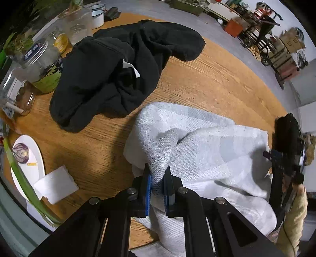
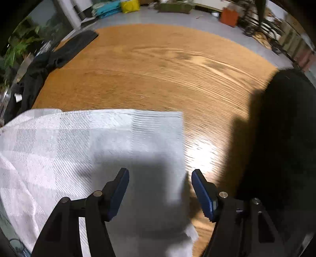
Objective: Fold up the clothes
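A white waffle-weave cloth point(image 1: 207, 142) lies partly bunched on the wooden table point(image 1: 207, 83). My left gripper point(image 1: 158, 172) is shut on a pinched-up fold of it, and the fabric rises in a ridge from between the blue pads. A crumpled black garment point(image 1: 110, 79) lies beyond it, apart from both grippers. In the right wrist view the white cloth point(image 2: 98, 142) lies flat with a straight right edge. My right gripper point(image 2: 160, 178) hangs open over that edge, with the left finger above the cloth and the right finger above bare wood. Its pads press on nothing.
Clear jars point(image 1: 43, 65), a white enamel mug point(image 1: 97, 16) and plants line the table's left side. A plate with a halved red onion point(image 1: 21, 153) and a folded white napkin point(image 1: 56, 183) sit near left. A dark blurred shape point(image 2: 286, 128) fills the right of the right wrist view.
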### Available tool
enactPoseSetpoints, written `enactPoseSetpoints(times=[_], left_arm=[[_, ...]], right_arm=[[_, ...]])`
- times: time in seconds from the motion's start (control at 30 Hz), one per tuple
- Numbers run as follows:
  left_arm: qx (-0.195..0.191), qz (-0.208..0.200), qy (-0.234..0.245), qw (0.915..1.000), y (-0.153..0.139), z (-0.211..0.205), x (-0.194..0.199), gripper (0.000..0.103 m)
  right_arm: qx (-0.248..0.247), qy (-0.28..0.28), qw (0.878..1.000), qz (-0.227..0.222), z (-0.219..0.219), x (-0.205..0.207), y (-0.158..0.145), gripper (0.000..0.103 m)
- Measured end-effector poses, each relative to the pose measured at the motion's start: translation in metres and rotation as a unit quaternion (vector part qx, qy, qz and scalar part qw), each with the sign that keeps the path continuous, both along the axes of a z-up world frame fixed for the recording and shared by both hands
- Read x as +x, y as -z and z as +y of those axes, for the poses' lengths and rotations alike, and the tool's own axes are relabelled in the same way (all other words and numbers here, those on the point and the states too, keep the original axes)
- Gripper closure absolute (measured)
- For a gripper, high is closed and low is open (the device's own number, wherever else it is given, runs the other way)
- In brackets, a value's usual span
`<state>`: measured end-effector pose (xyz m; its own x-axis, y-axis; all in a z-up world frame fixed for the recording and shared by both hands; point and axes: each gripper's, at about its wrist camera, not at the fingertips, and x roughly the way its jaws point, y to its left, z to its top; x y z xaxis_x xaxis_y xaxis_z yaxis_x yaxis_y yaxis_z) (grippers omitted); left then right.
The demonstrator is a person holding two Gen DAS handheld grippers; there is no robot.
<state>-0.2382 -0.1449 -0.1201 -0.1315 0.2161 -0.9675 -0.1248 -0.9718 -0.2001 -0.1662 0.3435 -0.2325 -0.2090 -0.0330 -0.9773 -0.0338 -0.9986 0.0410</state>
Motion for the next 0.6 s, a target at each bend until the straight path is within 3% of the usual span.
enactPoseSetpoints(times=[0.1, 0.17, 0.23, 0.37, 0.47, 0.6], left_arm=[[0.003, -0.002, 0.0, 1.0, 0.006, 0.001, -0.003, 0.092], [0.006, -0.006, -0.007, 0.9999, 0.012, 0.004, -0.004, 0.092], [0.015, -0.004, -0.016, 0.9997, 0.014, 0.006, -0.004, 0.093], [0.051, 0.046, -0.006, 0.9976, -0.021, 0.017, -0.008, 0.093], [0.096, 0.085, 0.005, 0.9918, -0.065, 0.033, -0.025, 0.093], [0.102, 0.15, 0.015, 0.9833, -0.12, 0.07, -0.06, 0.092]], right_arm=[[-0.004, 0.001, 1.0, 0.0, -0.006, -0.002, 0.003, 0.032], [-0.01, 0.005, 1.0, 0.003, -0.009, 0.0, 0.005, 0.052], [0.022, -0.001, 0.999, 0.028, -0.016, 0.008, 0.001, 0.097], [0.023, -0.01, 0.998, 0.055, -0.015, 0.02, -0.022, 0.098], [0.026, 0.034, 0.993, 0.106, 0.014, 0.013, -0.072, 0.098], [0.042, 0.087, 0.978, 0.187, 0.059, 0.003, -0.152, 0.098]])
